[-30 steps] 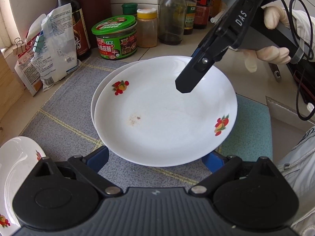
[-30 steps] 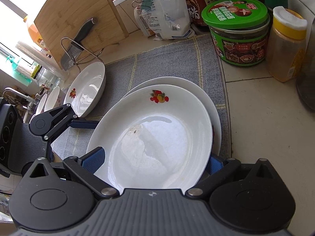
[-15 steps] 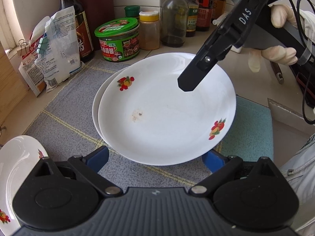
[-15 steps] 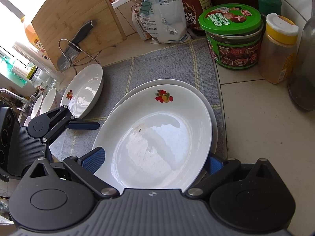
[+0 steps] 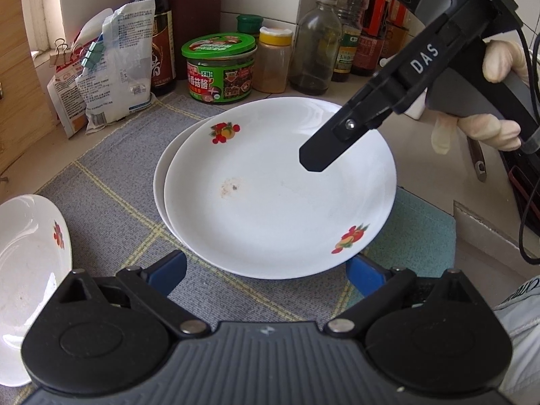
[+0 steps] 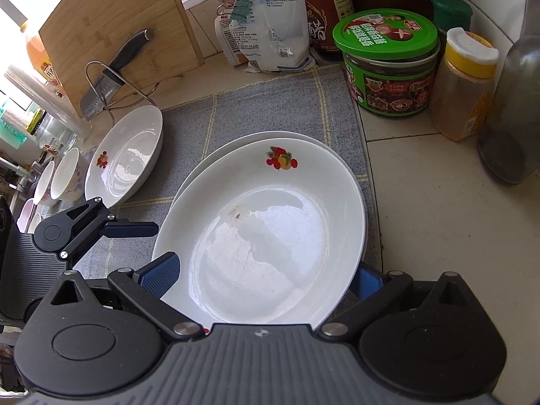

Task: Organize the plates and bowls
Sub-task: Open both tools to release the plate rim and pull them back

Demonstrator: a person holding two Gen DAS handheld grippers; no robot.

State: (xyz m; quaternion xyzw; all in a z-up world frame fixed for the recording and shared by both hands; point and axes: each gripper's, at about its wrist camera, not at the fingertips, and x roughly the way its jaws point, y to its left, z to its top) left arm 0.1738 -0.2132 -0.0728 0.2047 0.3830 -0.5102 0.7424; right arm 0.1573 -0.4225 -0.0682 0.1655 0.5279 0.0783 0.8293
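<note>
- The top plate (image 5: 280, 199) sits on another plate (image 6: 216, 155) on the grey mat (image 5: 111, 182), a bit off to one side.
- The right gripper (image 6: 263, 275) is spread wide around its near edge, not squeezing.
- The left gripper (image 5: 266, 268) is wide too, holding nothing.
- I think stacking is nearly done. Next, pull back gently, then get the side plate (image 6: 125, 155).

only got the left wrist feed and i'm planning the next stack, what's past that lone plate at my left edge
Observer: Two small bowls stand just beyond it.
Operator: anything behind those
Observer: A cleaver hangs in a wire rack, in front of a wooden cutting board.
Operator: right gripper's pads, can't see them here
Observer: On the right gripper the blue pads stand wide apart, one on each side of the top plate at its near rim.
</note>
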